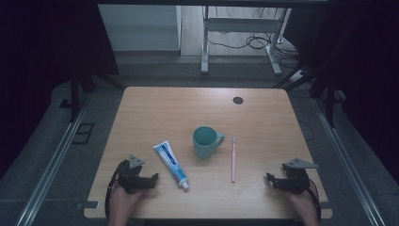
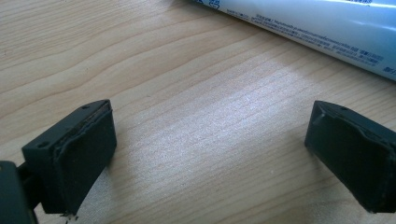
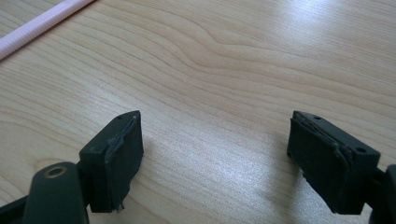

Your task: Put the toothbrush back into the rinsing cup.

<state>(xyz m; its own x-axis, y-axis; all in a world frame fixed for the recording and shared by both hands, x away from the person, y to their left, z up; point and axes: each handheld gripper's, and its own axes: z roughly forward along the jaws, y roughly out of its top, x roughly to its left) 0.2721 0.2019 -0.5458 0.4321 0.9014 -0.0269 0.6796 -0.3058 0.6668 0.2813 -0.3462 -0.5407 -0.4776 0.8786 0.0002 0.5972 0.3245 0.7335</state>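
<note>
**Two open grippers rest near a tube, mug and toothbrush**

A wooden surface (image 1: 155,108) seen from above. The left gripper (image 1: 151,179) sits at the near left edge, its fingers (image 2: 74,158) spread wide and holding nothing. Just beyond them lies a white-and-blue tube (image 1: 171,164), slanting, cap toward the person; bare wood lies between fingers and tube (image 2: 317,28).

The right gripper (image 1: 271,179) sits at the near right edge, fingers (image 3: 116,158) likewise wide apart and empty. A pink toothbrush (image 1: 233,160) lies lengthwise to its left, near but apart; its handle (image 3: 37,25) crosses the corner of the right gripper view.

A teal mug (image 1: 205,141) stands upright between tube and toothbrush, handle toward the brush. A dark round spot (image 1: 238,100) marks the far side.
</note>
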